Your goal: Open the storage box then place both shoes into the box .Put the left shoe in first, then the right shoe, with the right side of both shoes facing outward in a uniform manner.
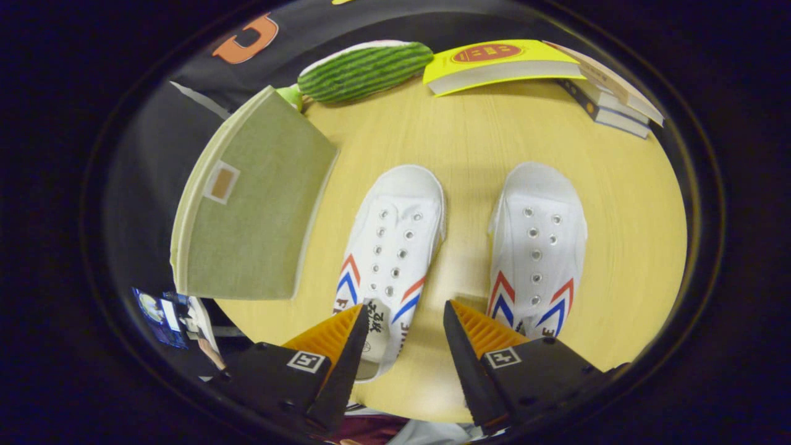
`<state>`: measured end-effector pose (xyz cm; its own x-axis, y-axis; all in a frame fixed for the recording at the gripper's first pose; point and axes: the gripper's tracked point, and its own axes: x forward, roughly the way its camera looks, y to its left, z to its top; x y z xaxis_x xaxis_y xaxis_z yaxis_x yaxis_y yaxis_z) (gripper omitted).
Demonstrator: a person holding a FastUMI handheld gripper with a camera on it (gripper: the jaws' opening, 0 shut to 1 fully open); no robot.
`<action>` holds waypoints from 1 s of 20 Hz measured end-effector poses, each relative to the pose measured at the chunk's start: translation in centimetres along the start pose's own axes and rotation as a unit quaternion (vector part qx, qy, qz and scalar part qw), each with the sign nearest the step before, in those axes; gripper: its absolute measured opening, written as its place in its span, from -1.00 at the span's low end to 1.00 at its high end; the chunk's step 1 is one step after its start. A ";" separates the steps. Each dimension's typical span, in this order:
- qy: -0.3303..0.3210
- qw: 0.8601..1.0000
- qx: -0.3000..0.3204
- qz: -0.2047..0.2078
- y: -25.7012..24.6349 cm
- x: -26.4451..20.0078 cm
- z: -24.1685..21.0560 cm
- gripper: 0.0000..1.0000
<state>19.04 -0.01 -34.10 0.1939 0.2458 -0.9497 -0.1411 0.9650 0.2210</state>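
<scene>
Two white canvas shoes with red and blue chevrons lie side by side on the round wooden table (469,130), toes pointing away from me. The left shoe (392,247) reaches back between and under my fingers, its heel opening by the left finger (337,346). The right shoe (537,244) lies partly behind the right finger (476,337). My gripper (405,318) hovers above them, open, holding nothing. The olive-green fabric storage box (253,204) stands left of the left shoe with its lid closed.
A green striped plush toy (364,71) lies beyond the box at the table's far edge. A yellow book (494,65) and a stack of books (609,93) sit at the far right. Bare tabletop stretches beyond the shoes' toes.
</scene>
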 end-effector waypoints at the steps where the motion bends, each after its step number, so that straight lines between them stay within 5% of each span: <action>1: 0.002 1.000 0.009 -0.003 -0.3 0.7 0.0 0.37; 7: 0.023 0.993 0.090 0.067 1.3 1.6 -0.2 -0.87; 13: 0.007 0.991 0.101 0.092 2.3 -0.2 -0.4 -0.88; 20: -0.053 0.992 0.056 0.100 6.5 -8.1 2.7 -0.88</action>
<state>19.20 4.53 -24.36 0.2747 0.4356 -0.8572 -0.0800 0.8987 0.4311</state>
